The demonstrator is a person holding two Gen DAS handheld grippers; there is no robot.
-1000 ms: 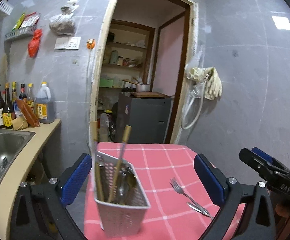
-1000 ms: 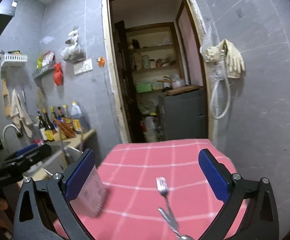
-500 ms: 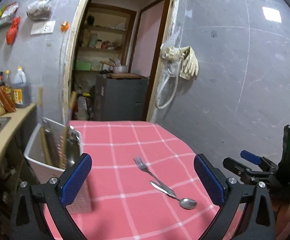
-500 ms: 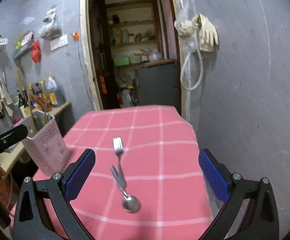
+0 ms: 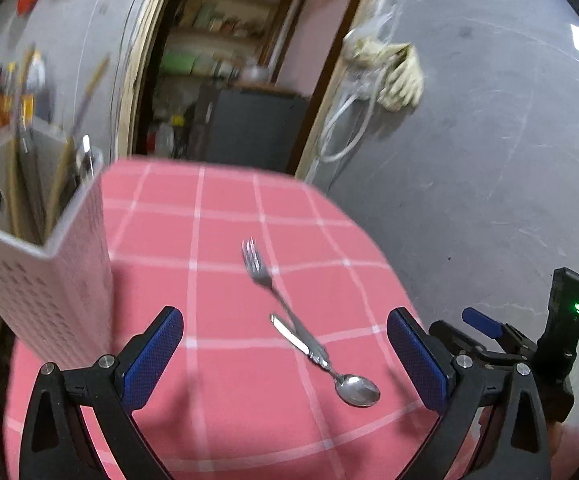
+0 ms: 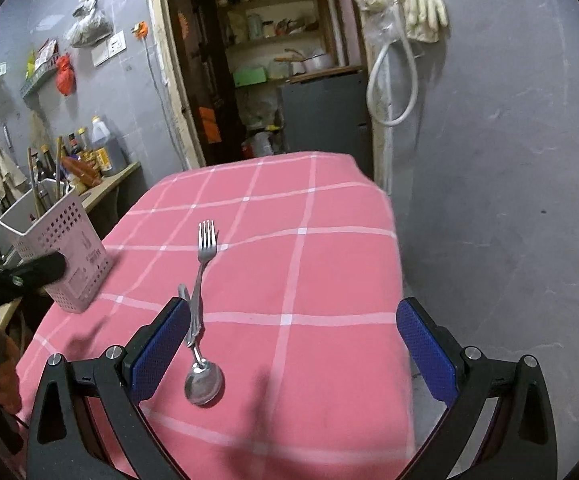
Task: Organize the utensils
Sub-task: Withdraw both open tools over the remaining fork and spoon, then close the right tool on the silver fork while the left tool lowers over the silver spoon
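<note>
A table (image 6: 329,272) under a pink cloth with white checks fills both views. At its left edge stands a pale perforated plastic caddy (image 6: 65,256), holding upright wooden sticks and some metal handles, too blurred to name. On the cloth near the middle lie 1 steel fork (image 6: 205,256) and 1 steel spoon (image 6: 203,376), their handles crossing and touching. The left gripper (image 5: 285,360) and right gripper (image 6: 293,352) hover above them, jaws spread wide and holding nothing; blue textured pads (image 6: 159,352) line the black fingers.
</note>
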